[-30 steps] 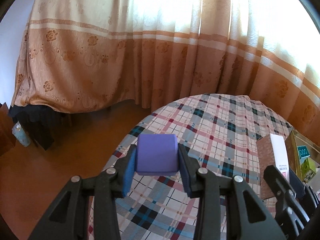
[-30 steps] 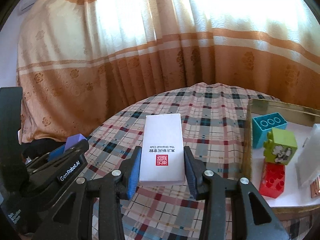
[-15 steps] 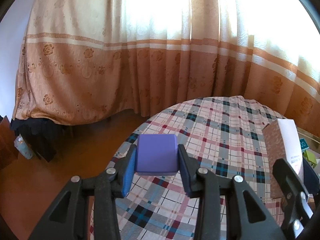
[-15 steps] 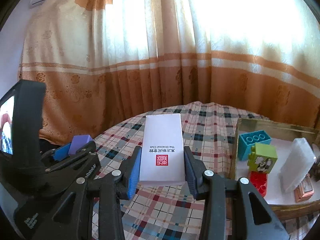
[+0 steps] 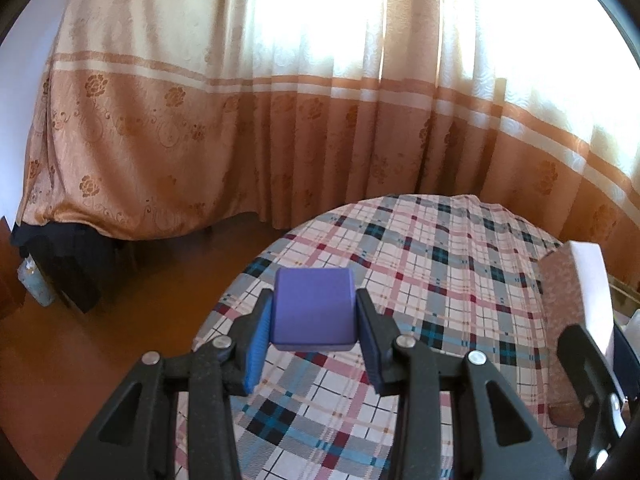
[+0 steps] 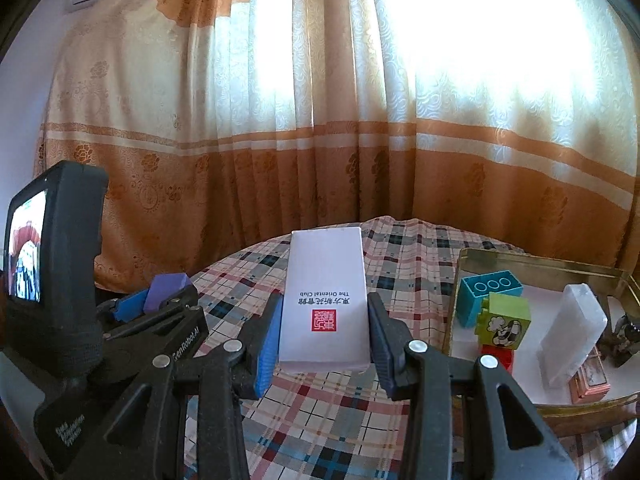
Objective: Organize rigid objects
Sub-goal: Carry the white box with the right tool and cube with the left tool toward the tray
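My left gripper (image 5: pixel 314 322) is shut on a purple block (image 5: pixel 313 310) and holds it above the plaid tablecloth (image 5: pixel 440 280). My right gripper (image 6: pixel 324 328) is shut on a white box with a red seal (image 6: pixel 325 300), held above the table. The left gripper with the purple block (image 6: pixel 166 286) shows at the left of the right wrist view. The white box (image 5: pixel 576 308) shows at the right edge of the left wrist view.
A gold tray (image 6: pixel 520 262) at the right holds a teal brick (image 6: pixel 490 292), a green brick (image 6: pixel 506 322), a red brick (image 6: pixel 498 358), a clear case (image 6: pixel 572 334) and a small copper box (image 6: pixel 590 380). Curtains hang behind the round table. Wooden floor lies to the left.
Both grippers have risen and tilted up a little with their objects still held. More of the tray's inside now shows in the right wrist view.
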A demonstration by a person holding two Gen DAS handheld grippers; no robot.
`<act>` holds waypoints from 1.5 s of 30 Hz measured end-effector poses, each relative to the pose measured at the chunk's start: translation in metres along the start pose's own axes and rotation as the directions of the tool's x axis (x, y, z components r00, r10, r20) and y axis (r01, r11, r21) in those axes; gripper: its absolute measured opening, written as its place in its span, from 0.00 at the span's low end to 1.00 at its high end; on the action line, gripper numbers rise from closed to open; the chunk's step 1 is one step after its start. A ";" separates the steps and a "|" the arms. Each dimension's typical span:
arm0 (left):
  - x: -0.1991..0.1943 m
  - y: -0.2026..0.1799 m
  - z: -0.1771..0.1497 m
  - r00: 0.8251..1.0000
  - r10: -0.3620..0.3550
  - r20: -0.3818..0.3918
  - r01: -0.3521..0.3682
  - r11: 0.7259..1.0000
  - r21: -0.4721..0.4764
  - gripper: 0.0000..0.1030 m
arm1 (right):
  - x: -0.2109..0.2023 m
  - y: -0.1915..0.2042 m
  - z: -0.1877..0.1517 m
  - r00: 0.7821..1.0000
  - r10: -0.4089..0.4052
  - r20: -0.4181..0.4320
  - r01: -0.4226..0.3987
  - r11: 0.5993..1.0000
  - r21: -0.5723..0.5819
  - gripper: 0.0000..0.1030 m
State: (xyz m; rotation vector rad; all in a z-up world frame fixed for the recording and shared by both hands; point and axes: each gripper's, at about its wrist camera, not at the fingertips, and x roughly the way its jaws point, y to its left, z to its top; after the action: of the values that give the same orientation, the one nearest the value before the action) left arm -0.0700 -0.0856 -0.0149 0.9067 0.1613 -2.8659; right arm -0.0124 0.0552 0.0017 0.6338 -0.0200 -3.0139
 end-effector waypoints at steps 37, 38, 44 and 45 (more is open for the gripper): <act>-0.022 -0.027 -0.013 0.999 -0.032 0.036 0.030 0.997 0.069 0.39 | -0.046 -0.045 -0.013 0.993 -0.103 0.055 0.100 0.994 0.050 0.42; -0.023 -0.028 -0.013 0.999 -0.033 0.039 0.030 0.997 0.073 0.39 | -0.047 -0.046 -0.013 0.993 -0.104 0.054 0.101 0.993 0.053 0.42; -0.027 -0.034 -0.014 0.998 -0.037 0.054 0.032 0.995 0.089 0.39 | -0.051 -0.047 -0.014 0.992 -0.112 0.064 0.109 0.993 0.050 0.42; -0.027 -0.034 -0.015 0.998 -0.041 0.049 0.037 0.996 0.085 0.39 | -0.052 -0.047 -0.015 0.991 -0.114 0.066 0.111 0.993 0.048 0.42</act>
State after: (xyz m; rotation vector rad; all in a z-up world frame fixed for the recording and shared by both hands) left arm -0.0448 -0.0472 -0.0091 0.8541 0.0540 -2.9489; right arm 0.0385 0.1051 0.0076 0.5523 -0.0564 -3.1512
